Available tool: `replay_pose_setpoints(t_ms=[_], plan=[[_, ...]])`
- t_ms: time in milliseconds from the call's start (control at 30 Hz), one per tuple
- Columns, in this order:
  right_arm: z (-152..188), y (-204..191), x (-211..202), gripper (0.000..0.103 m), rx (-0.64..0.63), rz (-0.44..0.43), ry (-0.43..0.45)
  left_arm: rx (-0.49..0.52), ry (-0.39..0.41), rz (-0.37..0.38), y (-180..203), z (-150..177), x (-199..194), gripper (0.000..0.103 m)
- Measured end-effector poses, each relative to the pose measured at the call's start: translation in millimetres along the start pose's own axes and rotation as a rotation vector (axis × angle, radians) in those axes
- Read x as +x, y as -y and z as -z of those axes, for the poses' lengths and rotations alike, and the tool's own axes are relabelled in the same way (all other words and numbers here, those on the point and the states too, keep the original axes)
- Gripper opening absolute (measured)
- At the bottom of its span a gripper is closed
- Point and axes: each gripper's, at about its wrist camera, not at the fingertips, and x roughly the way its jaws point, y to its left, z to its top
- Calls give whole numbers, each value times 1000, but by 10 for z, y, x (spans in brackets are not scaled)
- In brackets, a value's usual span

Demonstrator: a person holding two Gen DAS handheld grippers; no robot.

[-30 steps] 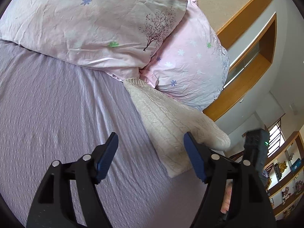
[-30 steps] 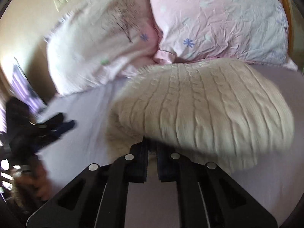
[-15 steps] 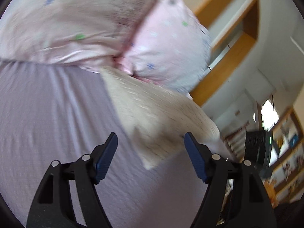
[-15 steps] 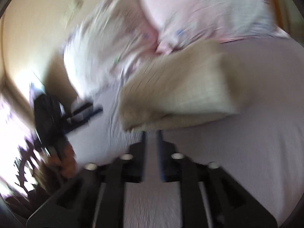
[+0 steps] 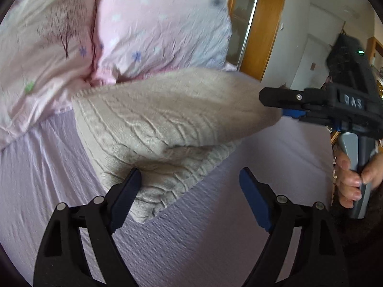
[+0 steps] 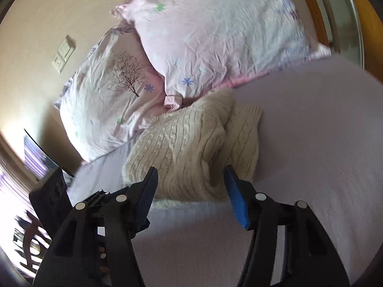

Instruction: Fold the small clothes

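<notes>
A cream cable-knit sweater [image 5: 162, 129] lies folded on the lilac bed sheet [image 5: 203, 239], its far end against the pillows; it also shows in the right wrist view [image 6: 191, 143]. My left gripper [image 5: 189, 191] is open and empty, its left pad touching the sweater's near edge. My right gripper [image 6: 191, 186] is open and empty, just short of the sweater's near edge. In the left wrist view the right gripper [image 5: 287, 110] sits at the sweater's right tip, where its jaws look close together.
Two pink floral pillows [image 6: 215, 35] [image 6: 107, 95] lean against the beige wall behind the sweater. A wooden window frame [image 5: 263, 24] stands at the bed's right side. A hand [image 5: 352, 174] holds the right gripper's handle. A wall switch [image 6: 63, 53] is at the left.
My right gripper has opened and let go of the sweater, which now lies folded on the sheet. Both cameras have swung. My left gripper has moved up to the sweater's edge.
</notes>
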Motion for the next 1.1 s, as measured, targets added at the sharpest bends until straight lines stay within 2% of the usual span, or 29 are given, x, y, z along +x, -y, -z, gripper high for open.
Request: replay_pose_setpoints(t_ms=[33, 100, 167, 267, 300, 367, 400, 433, 500, 533, 567, 633, 667, 733, 833, 967, 1067, 1100], plan=[[0, -10, 99, 10, -40, 24, -33, -12, -4, 7, -21, -13, 16, 83], [0, 34, 83, 9, -56, 36, -15, -30, -19, 18, -56, -32, 32, 80], [-98, 108, -98, 9, -54, 65, 67, -40, -30, 25, -86, -21, 28, 69], [-200, 257, -240, 9, -33, 92, 104, -55, -48, 53, -132, -1, 39, 55], [-204, 290, -203, 9, -40, 116, 93, -59, -54, 61, -137, 4, 47, 53], [-148, 347, 43, 9, -60, 195, -5, -50, -61, 62, -131, 17, 58, 51], [-79, 397, 191, 9, -56, 199, -80, -41, -65, 57, -119, 25, 56, 51], [-46, 409, 251, 9, -53, 198, -117, -34, -70, 53, -105, 35, 44, 51], [-52, 411, 181, 11, -33, 164, -118, -55, -81, 70, -129, 24, -29, 51], [-104, 445, 57, 26, 14, 96, -98, -101, -68, 101, -198, 9, -128, 53], [-159, 502, -58, 54, 62, 52, -64, -141, -47, 124, -270, -10, -207, 60], [-276, 608, -204, 87, 122, -16, 10, -251, 28, 162, -482, -49, -385, 75], [-349, 662, -182, 87, 150, -45, 4, -329, 72, 182, -632, -71, -462, 79], [-453, 749, 8, 87, 201, -87, -58, -442, 91, 192, -847, -96, -468, 80], [-524, 784, 424, 87, 240, -85, -175, -566, 20, 202, -1047, -109, -211, 82], [-537, 836, 795, 87, 272, -95, -260, -644, -80, 224, -1104, -110, 148, 82], [-530, 879, 903, 85, 305, -155, -268, -662, -63, 232, -1095, -146, 243, 86], [-514, 890, 932, 78, 320, -195, -257, -674, -58, 236, -1085, -156, 271, 86]])
